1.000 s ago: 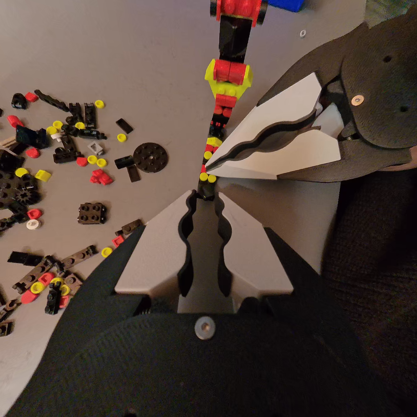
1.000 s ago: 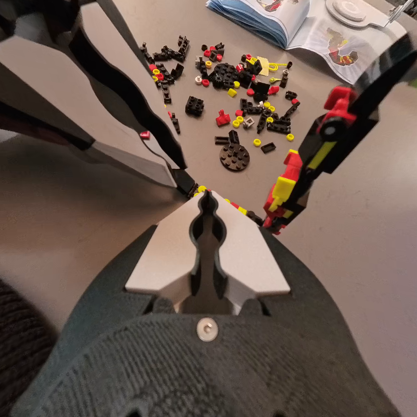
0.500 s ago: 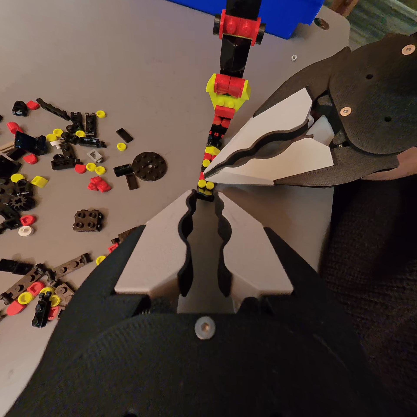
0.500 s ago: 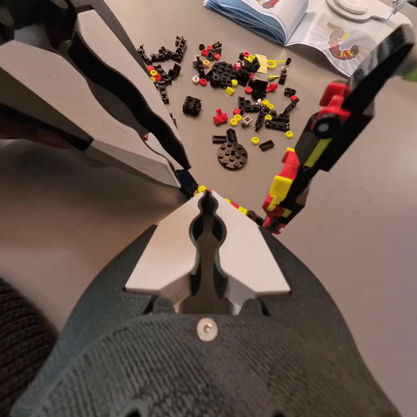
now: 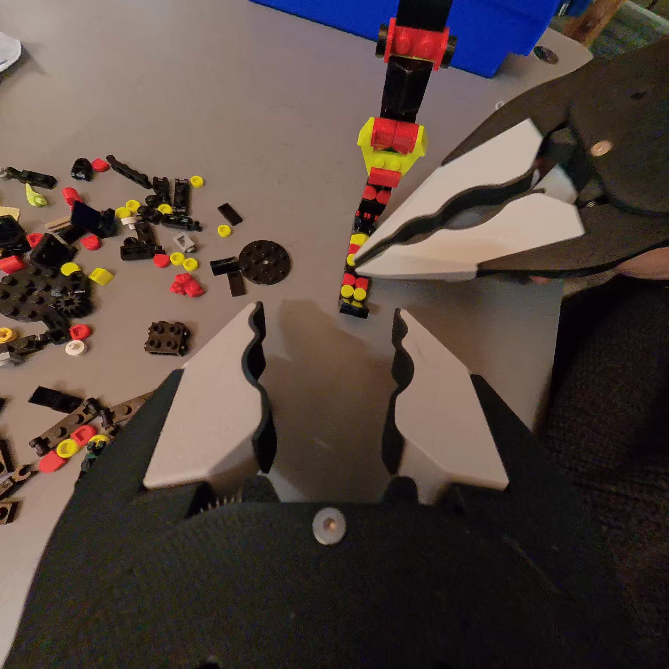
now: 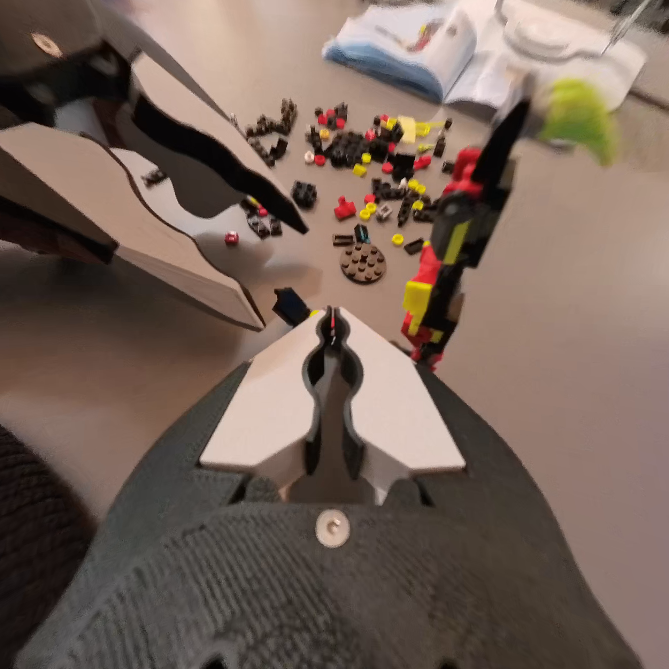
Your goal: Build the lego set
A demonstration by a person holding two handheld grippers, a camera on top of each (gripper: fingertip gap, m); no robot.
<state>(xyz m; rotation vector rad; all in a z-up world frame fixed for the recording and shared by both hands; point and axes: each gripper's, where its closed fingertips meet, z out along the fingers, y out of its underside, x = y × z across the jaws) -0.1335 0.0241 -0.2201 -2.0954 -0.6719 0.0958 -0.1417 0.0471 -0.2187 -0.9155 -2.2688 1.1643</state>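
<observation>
A long black, red and yellow lego model (image 5: 392,152) stretches away from me in the left wrist view. Its near black end (image 5: 354,309) lies just ahead of my left gripper (image 5: 327,311), which is wide open and empty, with neither pad touching the model. My right gripper (image 5: 356,264) comes in from the right and is shut on the model's thin near section. In the blurred right wrist view, the right gripper (image 6: 331,315) shows a red sliver pinched between its tips. The model (image 6: 452,253) sticks out to both sides, and the open left gripper (image 6: 280,277) is at upper left.
Several loose black, red and yellow pieces (image 5: 108,246) lie scattered at the left, with a black round plate (image 5: 264,262) and a black 2x2 brick (image 5: 167,338) nearer. A blue bin (image 5: 488,32) stands at the back. An open instruction booklet (image 6: 416,54) lies beyond the pieces. Less than 4 cm separates the two grippers' tips.
My left gripper opened wide and let go of the model's near end, then drew back a little. The right gripper stays shut on the model, and its view has blurred with motion.
</observation>
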